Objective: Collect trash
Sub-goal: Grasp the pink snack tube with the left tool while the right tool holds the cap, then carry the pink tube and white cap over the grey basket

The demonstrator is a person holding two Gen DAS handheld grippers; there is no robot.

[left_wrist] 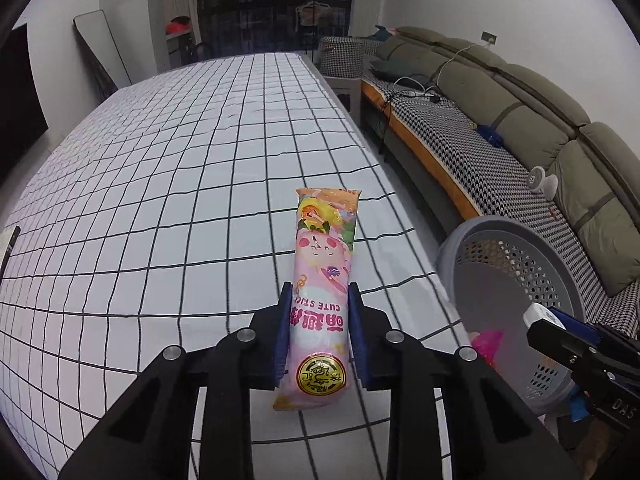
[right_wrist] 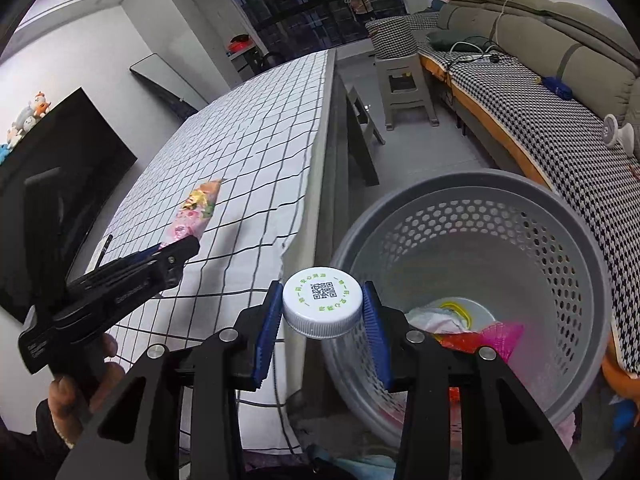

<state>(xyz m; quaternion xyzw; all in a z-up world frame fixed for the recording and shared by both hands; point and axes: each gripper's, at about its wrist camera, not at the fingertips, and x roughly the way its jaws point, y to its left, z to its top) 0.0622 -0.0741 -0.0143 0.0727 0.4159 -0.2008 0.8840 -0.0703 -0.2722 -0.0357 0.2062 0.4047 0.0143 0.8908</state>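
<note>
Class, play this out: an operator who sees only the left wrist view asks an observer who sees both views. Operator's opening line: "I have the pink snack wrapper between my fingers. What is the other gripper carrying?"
Observer: The right gripper is shut on a white bottle cap, which sits on a clear bottle.
Operator: Is it near the grey basket?
Observer: Yes, the cap hangs at the near rim of the grey basket, with the bottle's body showing in front of the opening.
Operator: What is already inside?
Observer: A crumpled white piece, something yellow and a pink wrapper lie at the bottom.
Operator: And my side?
Observer: The left gripper is shut on the snack wrapper, above the checked tablecloth.
</note>
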